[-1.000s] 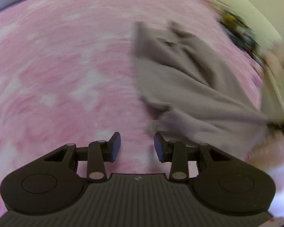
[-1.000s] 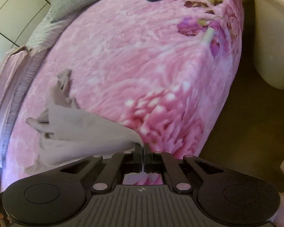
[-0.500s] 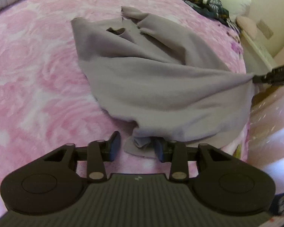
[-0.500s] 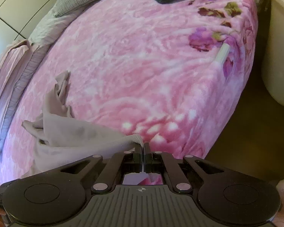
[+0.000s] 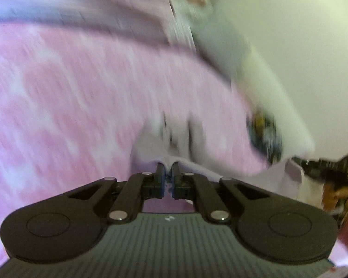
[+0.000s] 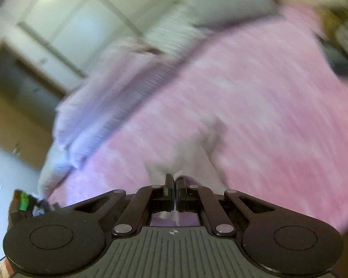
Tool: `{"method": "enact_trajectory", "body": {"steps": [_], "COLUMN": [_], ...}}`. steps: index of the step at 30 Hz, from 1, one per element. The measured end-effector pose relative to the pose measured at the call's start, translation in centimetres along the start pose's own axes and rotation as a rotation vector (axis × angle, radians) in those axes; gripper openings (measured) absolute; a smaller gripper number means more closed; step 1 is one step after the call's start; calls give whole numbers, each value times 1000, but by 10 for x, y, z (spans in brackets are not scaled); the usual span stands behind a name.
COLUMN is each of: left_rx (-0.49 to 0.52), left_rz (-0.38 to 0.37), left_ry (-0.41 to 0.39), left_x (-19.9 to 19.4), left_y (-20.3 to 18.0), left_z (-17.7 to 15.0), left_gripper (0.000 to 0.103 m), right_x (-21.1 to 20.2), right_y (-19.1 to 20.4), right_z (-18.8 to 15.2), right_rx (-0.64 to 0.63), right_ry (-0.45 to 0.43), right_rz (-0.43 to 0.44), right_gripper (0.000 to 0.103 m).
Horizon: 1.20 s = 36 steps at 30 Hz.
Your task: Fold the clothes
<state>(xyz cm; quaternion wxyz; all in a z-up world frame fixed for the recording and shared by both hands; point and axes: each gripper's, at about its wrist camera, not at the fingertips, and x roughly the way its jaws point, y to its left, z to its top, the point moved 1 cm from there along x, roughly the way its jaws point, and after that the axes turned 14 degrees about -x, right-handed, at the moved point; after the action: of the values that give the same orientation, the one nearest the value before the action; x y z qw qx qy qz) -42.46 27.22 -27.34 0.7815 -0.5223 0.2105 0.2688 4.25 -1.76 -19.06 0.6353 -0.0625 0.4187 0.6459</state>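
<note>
Grey cloth — a soft garment (image 5: pixel 174 136), blurred in both wrist views — hangs from the two grippers above a pink blanket (image 5: pixel 69 97). Jaws of the left gripper (image 5: pixel 167 170) have just been closing and now stand nearly together, with a fold of the garment's edge pinched between the pads; the fabric runs ahead of the jaws and off to their right, where a paler stretch of it leads toward the other tool, seen dark and smeared at the frame's far right. The right gripper (image 6: pixel 174 180) has its jaws pressed tight, a small tuft of the grey garment (image 6: pixel 197 148) poking up just past the fingertips and the rest falling away ahead of and below them. Beyond the jaws in each view lies the blanket, streaked by motion. Further ahead of the left jaws — toward the upper right — sits a pale pillow (image 5: pixel 255 74) with a dark, yellow-flecked heap of clothes (image 5: pixel 264 134) beside it. Ahead and left of the right jaws a lilac striped sheet (image 6: pixel 109 106) edges the blanket, with white cupboard doors (image 6: pixel 65 18) behind.
</note>
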Motion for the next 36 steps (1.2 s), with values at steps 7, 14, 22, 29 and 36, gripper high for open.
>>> {"method": "enact_trajectory", "body": {"steps": [7,14,22,29,36], "left_rx": [22,137,128,-94,-245], "left_rz": [-25,-20,127,318,495], "left_ry": [-338,-599,-582,-329,-67], "left_x": [-44,-118,-146,-86,-35], "left_y": [-42,-99,-69,25,99], "left_z": [147,208,118,-12,-143], "left_gripper": [2,2,2,2,3], "right_x": [92,106,110,164,195], "right_y": [57,117,111,40,-28], "right_z": [190,288,223,73,-71], "right_rx": [-41,-25,-81,-55,9], "right_ry": [-173,-349,-228,134,458], "right_rz": [112,259,287,137,-11], "right_gripper": [0,0,0,0,0]}}
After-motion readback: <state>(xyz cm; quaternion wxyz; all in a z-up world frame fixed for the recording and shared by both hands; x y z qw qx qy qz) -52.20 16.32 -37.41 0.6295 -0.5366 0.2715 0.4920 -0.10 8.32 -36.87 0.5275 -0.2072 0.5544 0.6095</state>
